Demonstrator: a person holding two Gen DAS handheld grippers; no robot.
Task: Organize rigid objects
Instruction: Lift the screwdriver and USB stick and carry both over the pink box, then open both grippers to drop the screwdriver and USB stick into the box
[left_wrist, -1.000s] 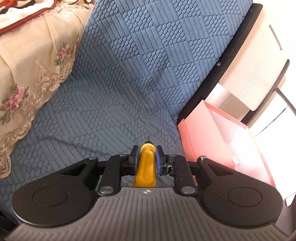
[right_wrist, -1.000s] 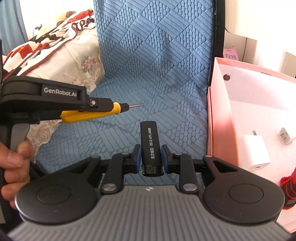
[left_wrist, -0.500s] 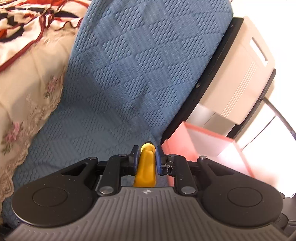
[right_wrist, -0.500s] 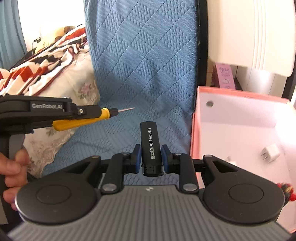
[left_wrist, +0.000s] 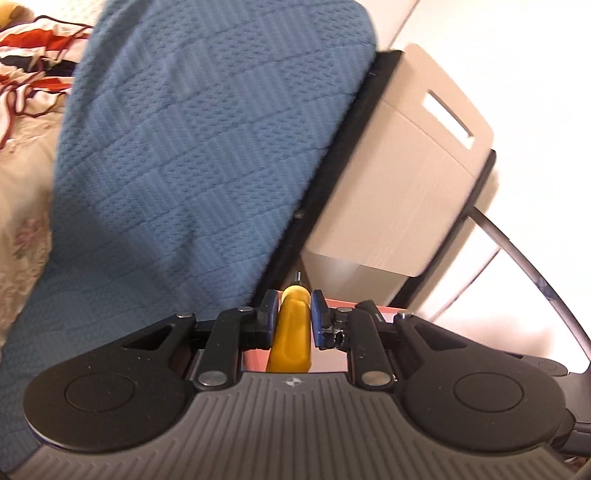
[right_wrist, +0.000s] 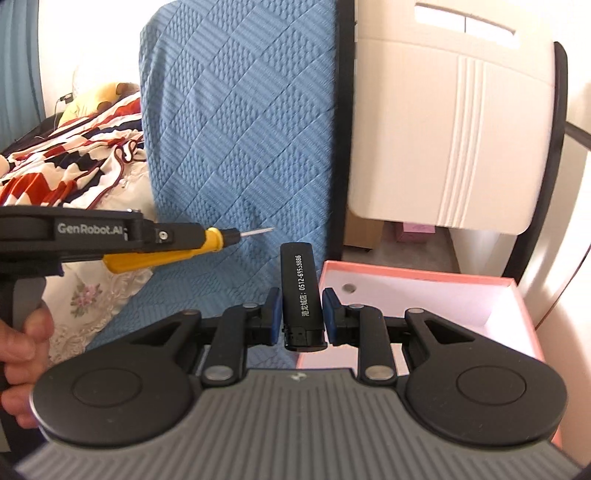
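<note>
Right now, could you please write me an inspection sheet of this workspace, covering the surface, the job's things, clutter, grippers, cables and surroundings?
Surface: blue quilted cover, nothing lying on its visible part.
Job's things: yellow-handled screwdriver and black lighter, both held in the air; pink box open, visible interior bare.
Clutter: small pink package on the floor behind the box.
Grippers: left gripper shut on the screwdriver; right gripper shut on the lighter.
Cables: thin dark cord far left.
Surroundings: striped blanket, floral lace cloth, white headboard panel.
</note>
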